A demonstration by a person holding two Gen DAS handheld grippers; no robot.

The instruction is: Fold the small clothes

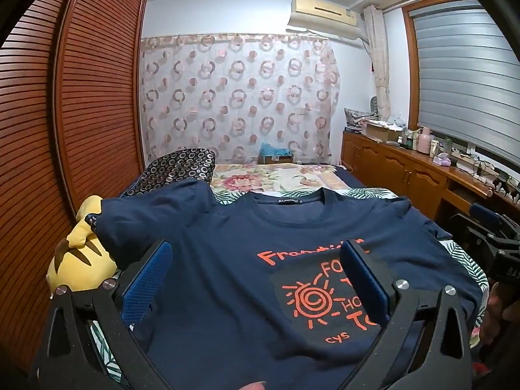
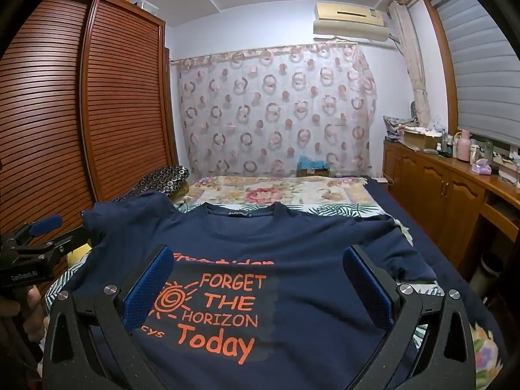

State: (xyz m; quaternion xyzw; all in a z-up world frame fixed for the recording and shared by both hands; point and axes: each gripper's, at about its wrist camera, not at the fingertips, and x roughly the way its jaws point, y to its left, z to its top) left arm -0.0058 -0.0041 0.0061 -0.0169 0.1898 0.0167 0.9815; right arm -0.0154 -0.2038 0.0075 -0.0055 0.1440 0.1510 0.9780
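A navy T-shirt [image 1: 227, 237] with an orange sun and lettering lies face up and spread on the bed, collar away from me; it also shows in the right wrist view [image 2: 305, 243]. Its left sleeve drapes over a yellow plush toy [image 1: 81, 253]. My left gripper [image 1: 256, 260] is open and empty, hovering over the shirt's left half. My right gripper [image 2: 258, 266] is open and empty over the print on the chest. Each gripper shows at the edge of the other's view, the right one in the left wrist view [image 1: 487, 243] and the left one in the right wrist view [image 2: 35, 243].
The bed carries a floral quilt [image 1: 276, 175] and a dark ring-patterned pillow [image 1: 182, 165] beyond the shirt. A slatted wooden wardrobe [image 1: 65, 113] stands on the left. A wooden cabinet [image 1: 406, 165] with bottles and clutter runs along the right under the window.
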